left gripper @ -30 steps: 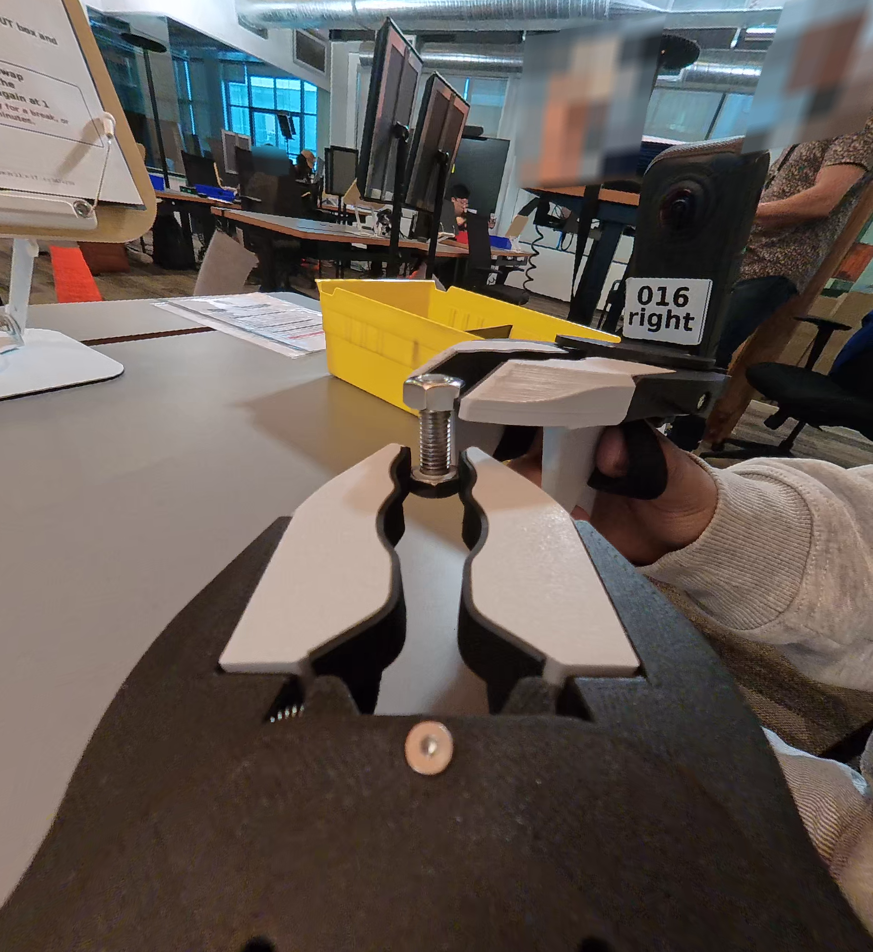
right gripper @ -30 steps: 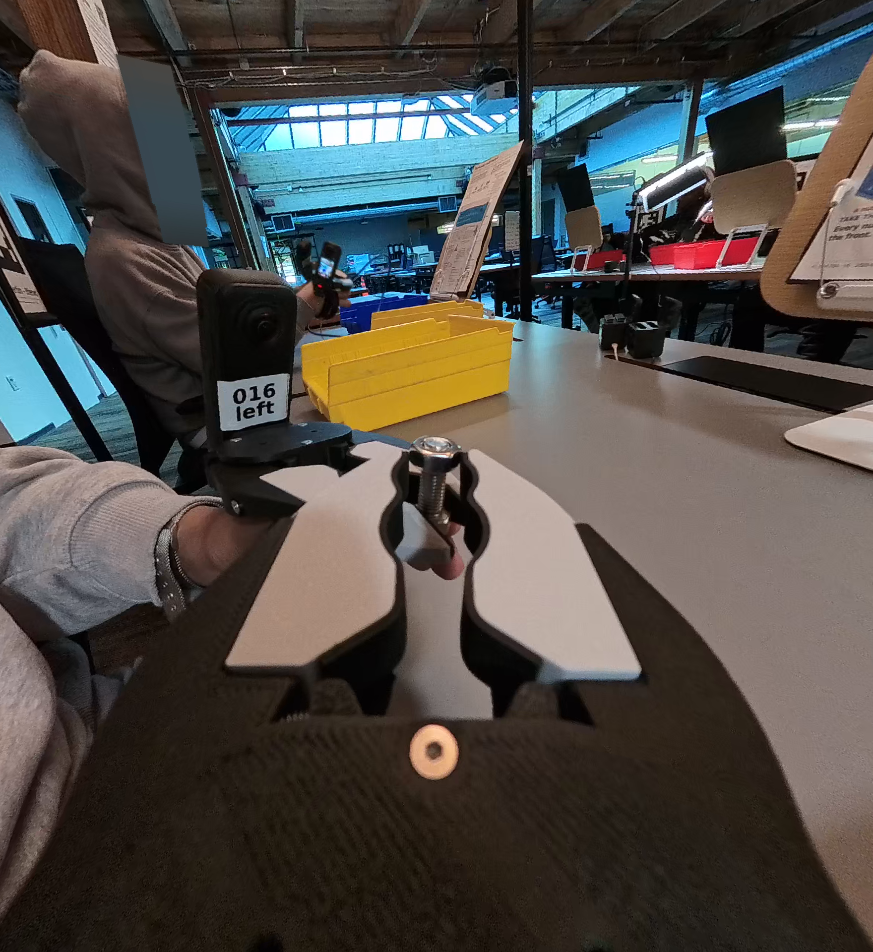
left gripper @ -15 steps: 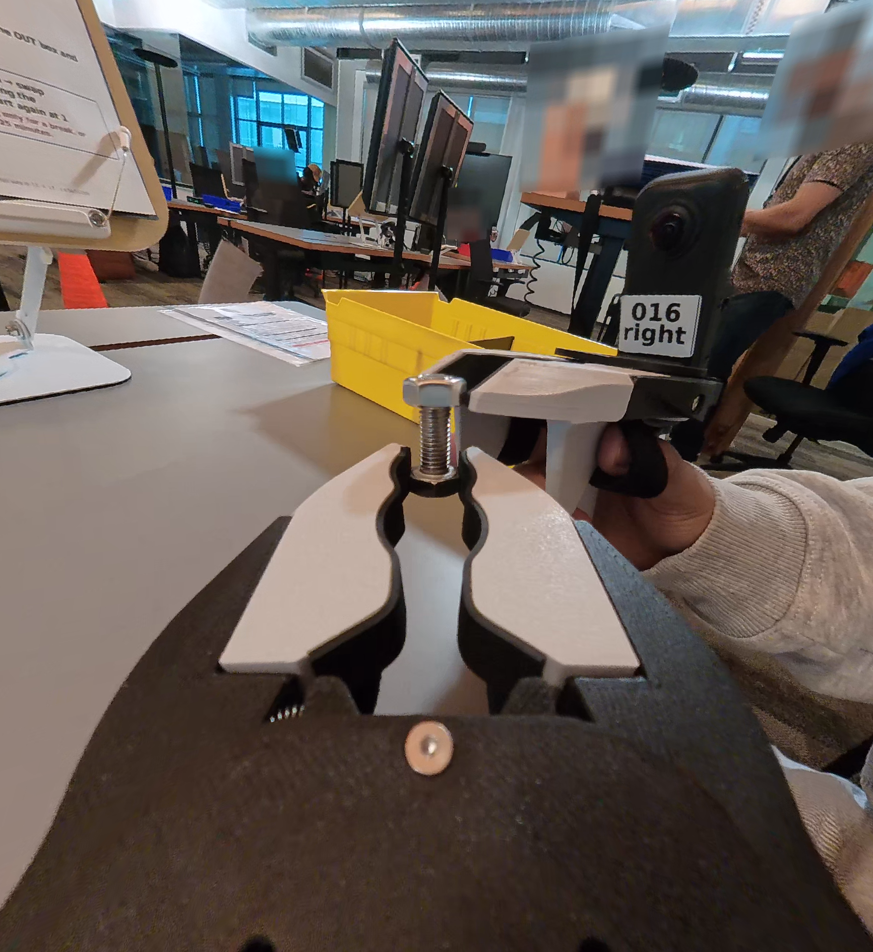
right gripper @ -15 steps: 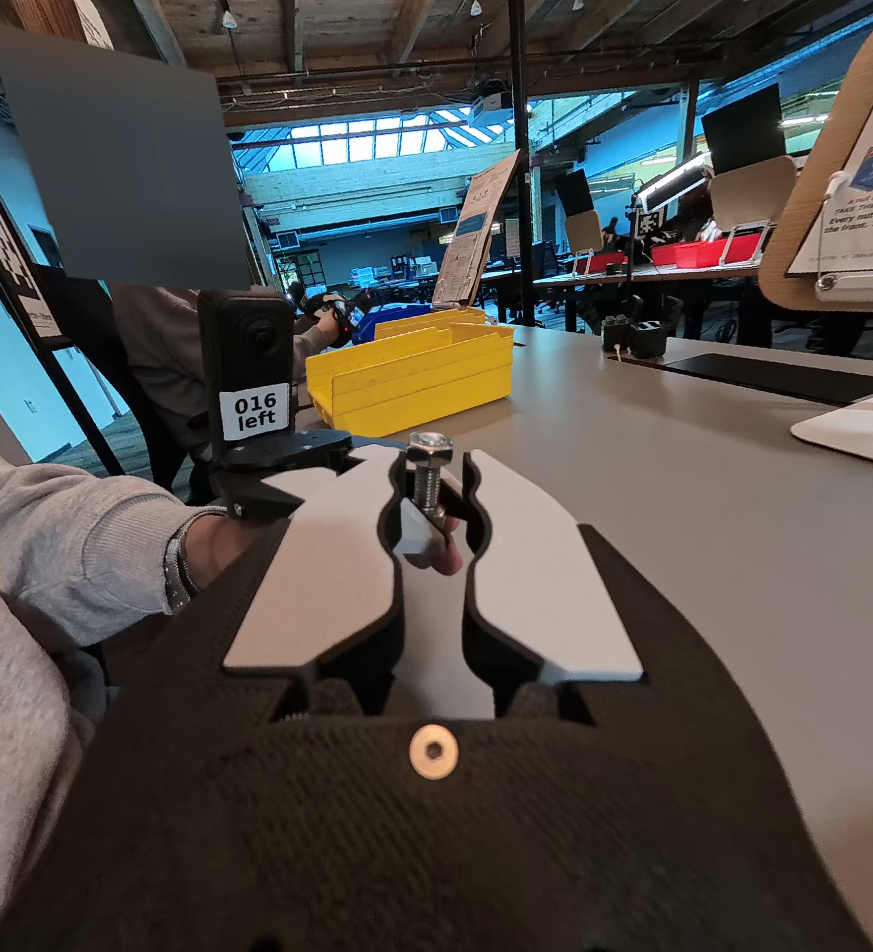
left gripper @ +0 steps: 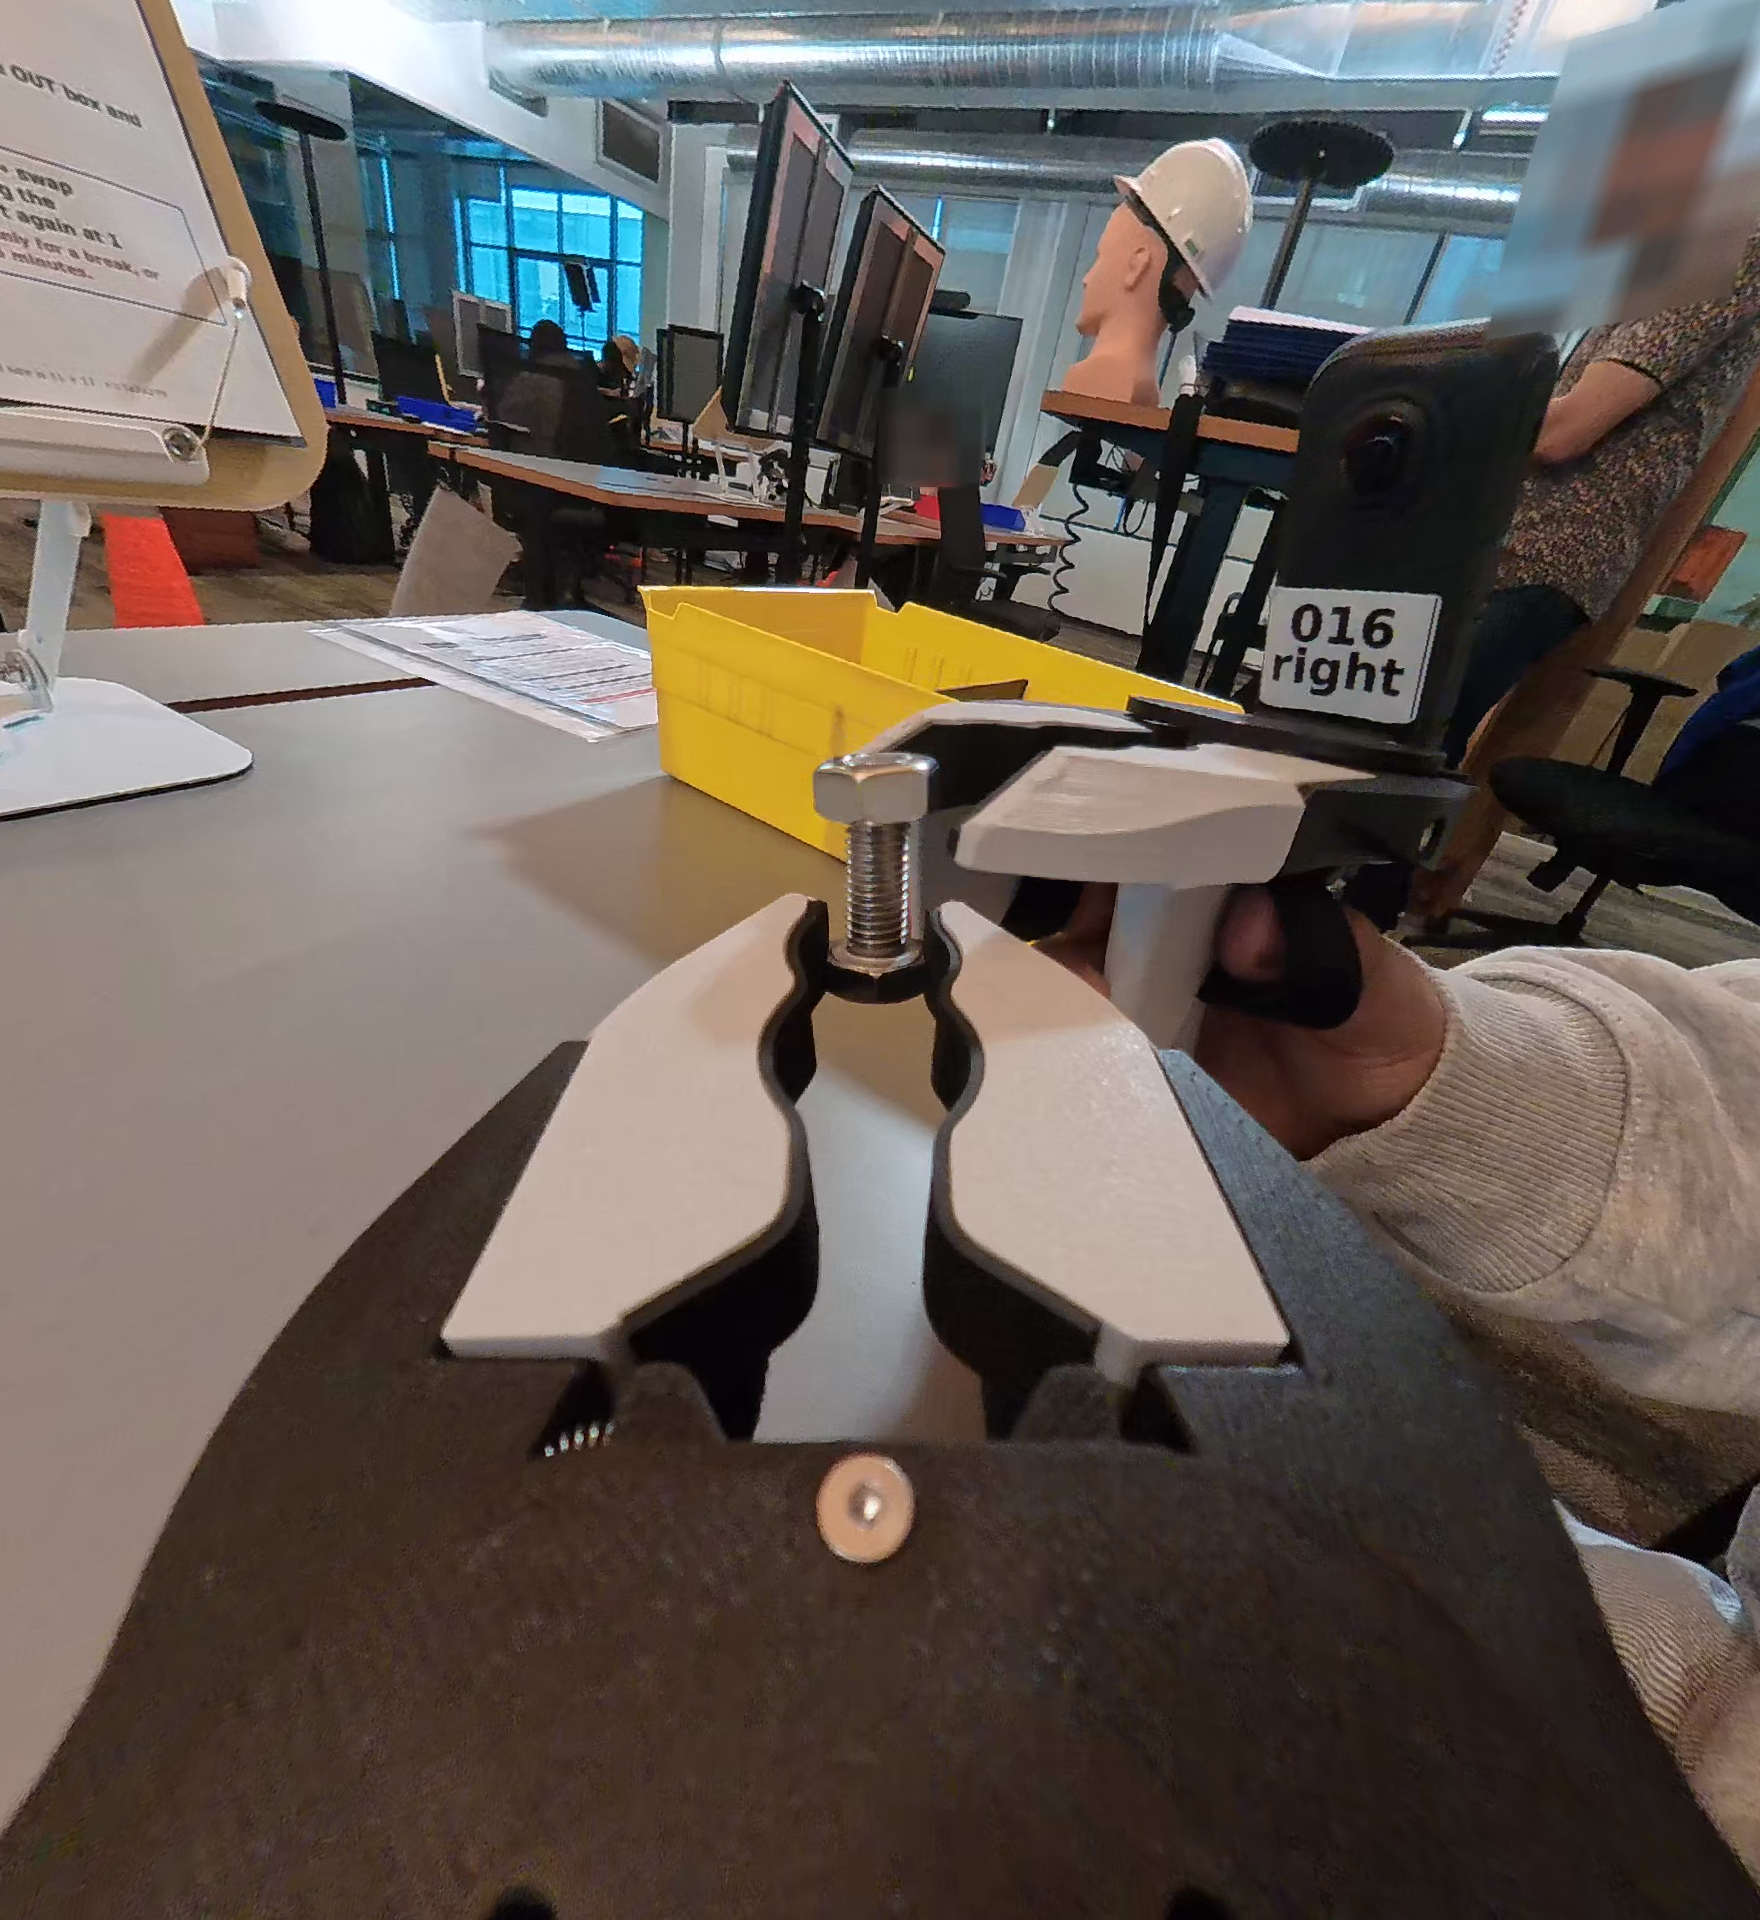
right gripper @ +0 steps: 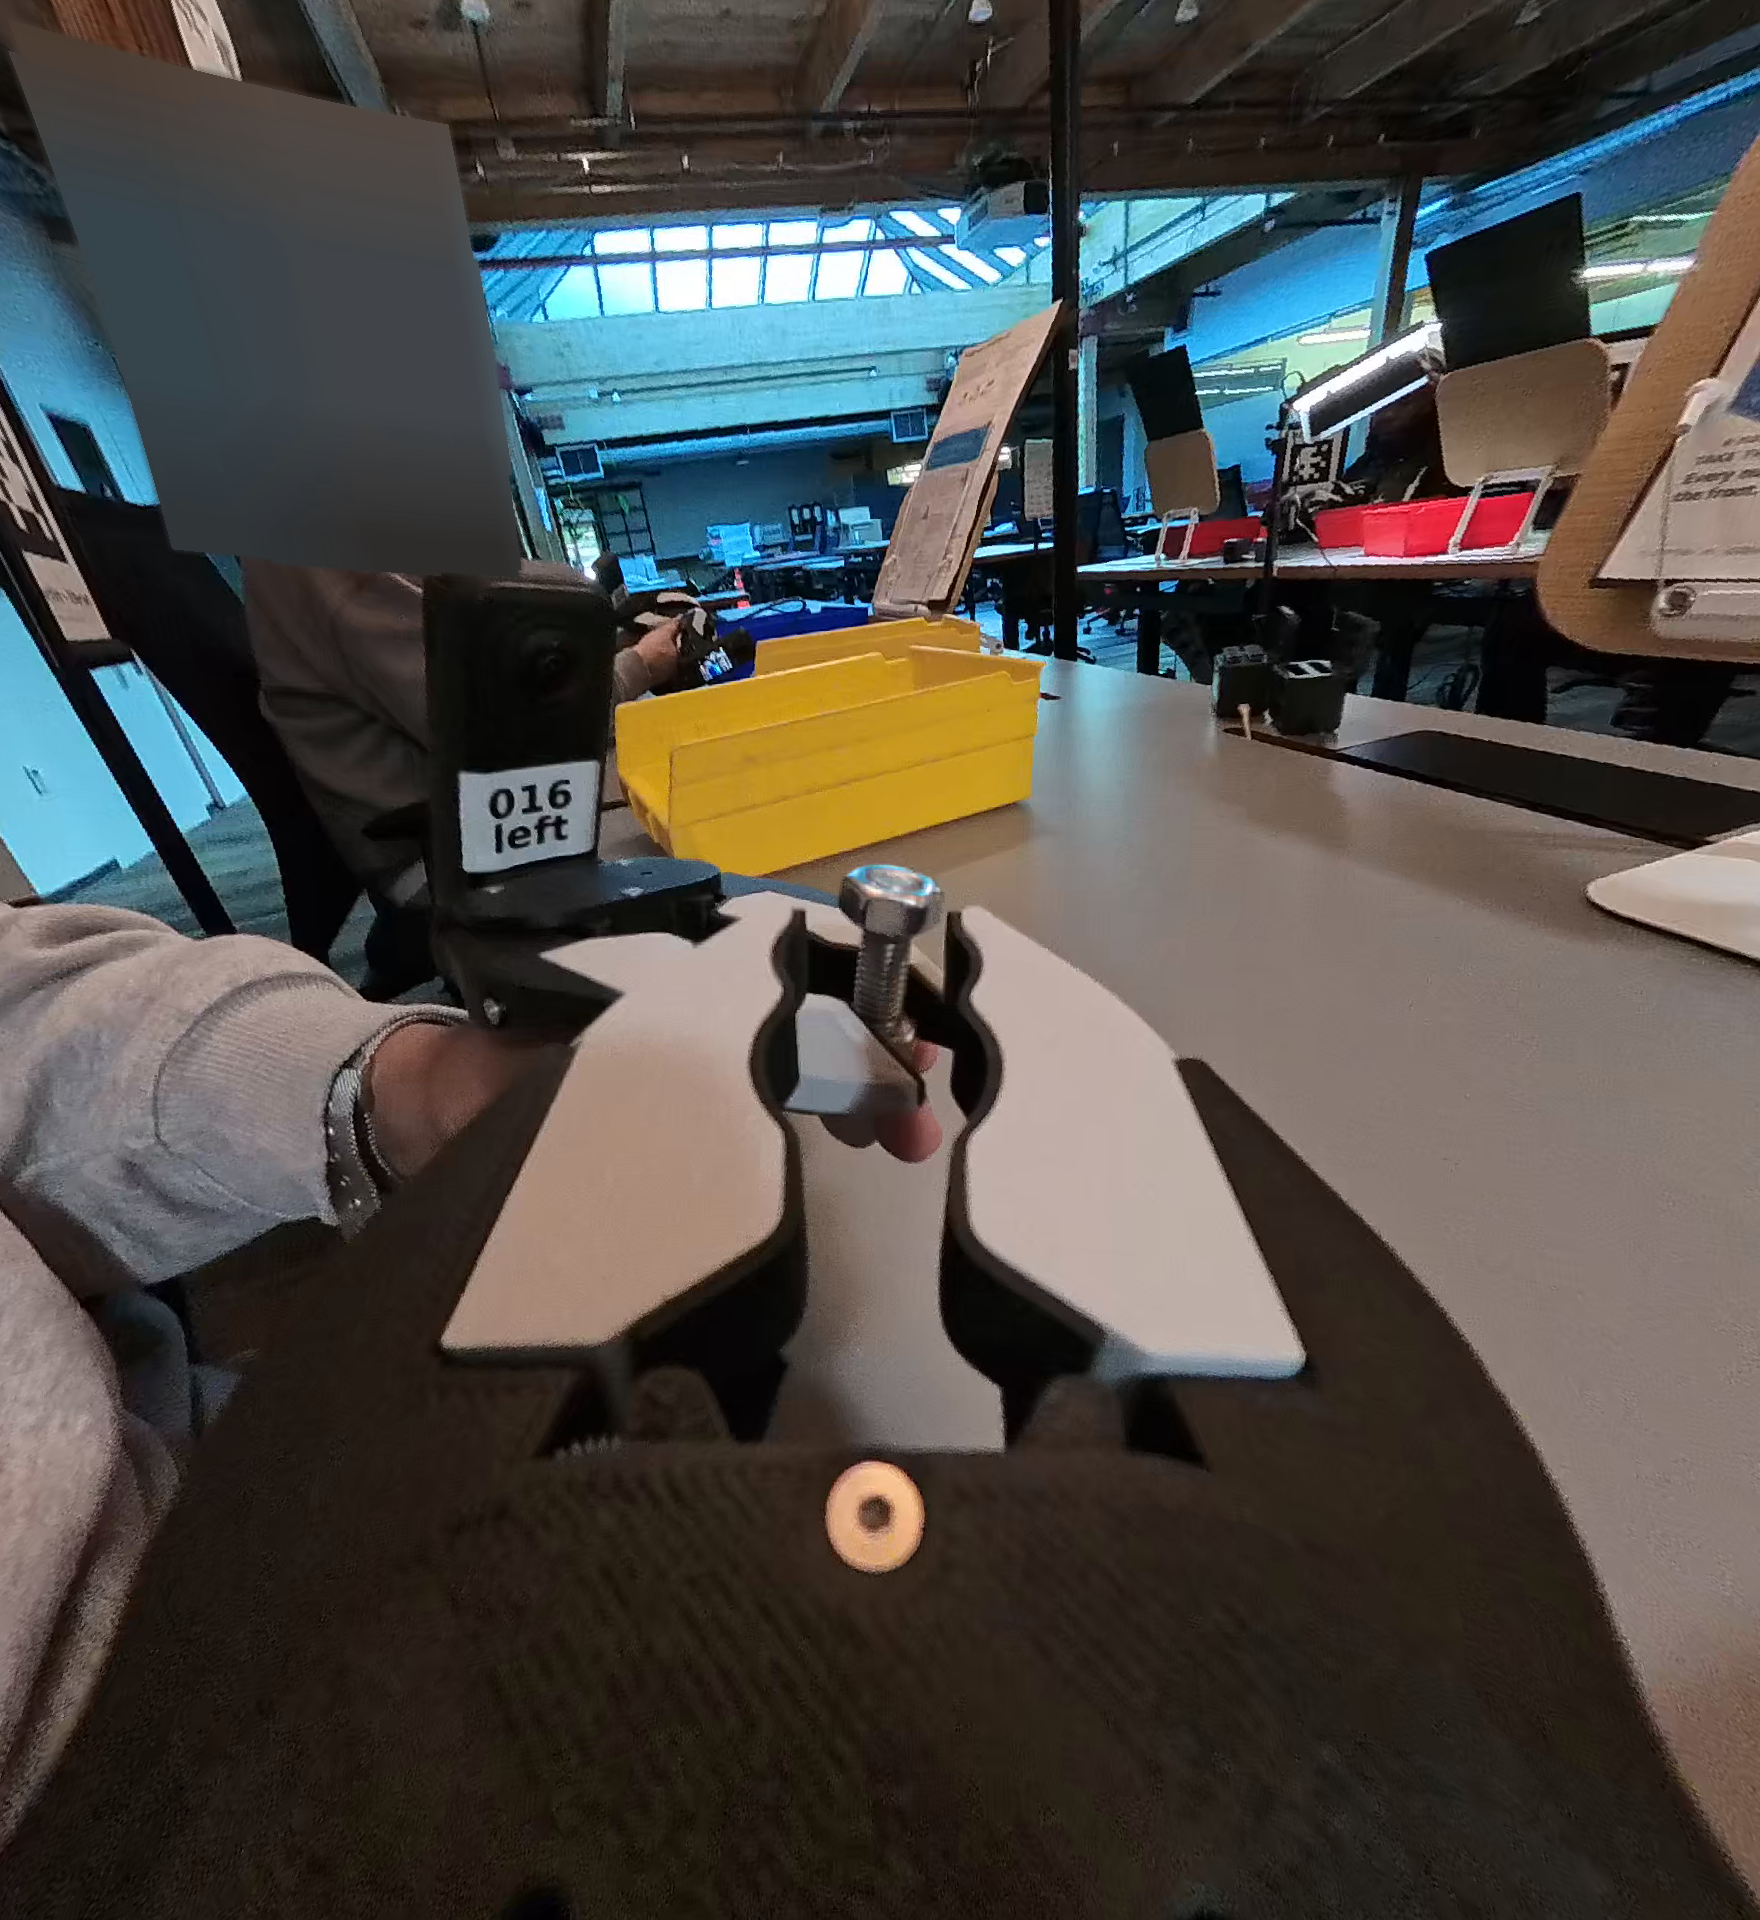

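Left gripper (left gripper: pixel 874 940) clenched on nut (left gripper: pixel 876 961), right gripper (right gripper: pixel 881 935) apparently at bolt (left gripper: pixel 876 842) head; could slip.

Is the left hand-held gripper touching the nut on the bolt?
Touching. The left wrist view shows the left hand-held gripper closed around the nut at the bottom of the upright bolt.

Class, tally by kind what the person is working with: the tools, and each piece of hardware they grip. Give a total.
Tools: 2, the left tool and the right tool
Bolts: 1, the bolt
Nuts: 1, the nut
Total: 4
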`<state>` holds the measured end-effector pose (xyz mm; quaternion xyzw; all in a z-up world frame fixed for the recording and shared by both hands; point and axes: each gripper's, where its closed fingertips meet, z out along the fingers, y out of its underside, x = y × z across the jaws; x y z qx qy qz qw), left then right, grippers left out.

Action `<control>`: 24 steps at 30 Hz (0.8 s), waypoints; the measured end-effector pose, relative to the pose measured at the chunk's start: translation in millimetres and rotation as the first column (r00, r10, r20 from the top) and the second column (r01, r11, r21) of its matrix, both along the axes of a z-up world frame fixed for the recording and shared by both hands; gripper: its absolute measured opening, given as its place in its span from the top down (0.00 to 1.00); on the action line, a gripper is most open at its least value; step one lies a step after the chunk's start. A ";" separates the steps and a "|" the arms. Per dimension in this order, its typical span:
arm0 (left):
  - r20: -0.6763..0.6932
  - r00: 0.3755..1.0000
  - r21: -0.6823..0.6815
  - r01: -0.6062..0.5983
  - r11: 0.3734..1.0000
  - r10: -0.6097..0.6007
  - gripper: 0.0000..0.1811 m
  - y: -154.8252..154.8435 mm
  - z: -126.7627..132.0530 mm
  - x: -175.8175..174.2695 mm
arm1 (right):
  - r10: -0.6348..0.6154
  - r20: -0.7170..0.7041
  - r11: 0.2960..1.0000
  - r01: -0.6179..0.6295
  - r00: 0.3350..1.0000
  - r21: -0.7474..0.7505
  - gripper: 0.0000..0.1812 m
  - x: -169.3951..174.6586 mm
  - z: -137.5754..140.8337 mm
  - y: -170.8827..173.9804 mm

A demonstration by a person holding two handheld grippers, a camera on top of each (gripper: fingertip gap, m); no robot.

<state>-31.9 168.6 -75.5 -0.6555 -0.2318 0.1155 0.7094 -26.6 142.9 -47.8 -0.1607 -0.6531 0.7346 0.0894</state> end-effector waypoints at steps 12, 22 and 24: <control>-0.006 1.000 0.019 -0.002 1.000 0.002 0.90 -2.3 3.5 -0.8 | -0.040 0.001 0.999 0.040 0.999 0.005 0.93 -6.6 -0.5 7.0; -0.007 1.000 0.013 0.000 1.000 0.001 0.90 -1.4 2.5 0.0 | -0.011 -0.015 1.000 0.011 1.000 -0.007 0.91 -0.7 2.8 3.9; -0.012 1.000 0.007 0.000 1.000 0.000 0.90 -0.7 2.1 0.7 | -0.012 -0.016 1.000 0.012 1.000 -0.001 0.91 -0.4 1.9 2.9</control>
